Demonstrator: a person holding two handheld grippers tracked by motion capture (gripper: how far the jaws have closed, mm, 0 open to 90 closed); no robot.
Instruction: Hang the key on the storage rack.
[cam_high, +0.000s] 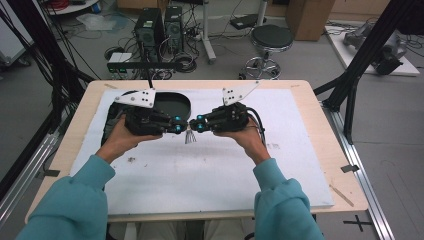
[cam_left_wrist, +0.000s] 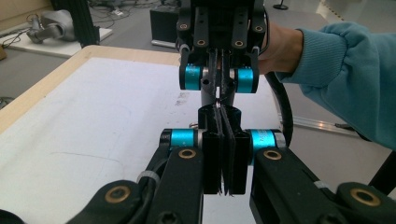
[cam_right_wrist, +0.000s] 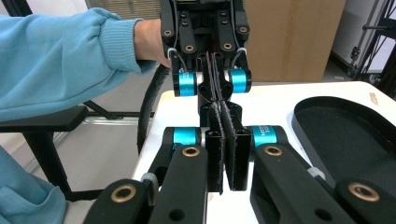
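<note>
**Operator A:** What is the state of each gripper?

**Operator B:** We read the left gripper (cam_high: 179, 126) as closed to a narrow slit. In the left gripper view its two black jaws (cam_left_wrist: 223, 140) stand pad against pad. The right gripper (cam_high: 197, 125) is equally narrow, and in the right gripper view its jaws lie flat together. Each is held in one hand, and the two point at each other, tip to tip.

**Operator A:** Where is the work item?

**Operator B:** We locate the small grey strand bundle (cam_high: 190, 136) directly below the point where the tips meet. Its thin strands hang down over the white mat (cam_high: 200, 170). We cannot tell which gripper clamps it, because the contact point is too small to resolve.

**Operator A:** What are the surroundings?

**Operator B:** The mat covers most of the worktop (cam_high: 330, 150). A black oval tray (cam_high: 186, 101) lies on the mat behind the left gripper, near it and apart from the bundle.
</note>
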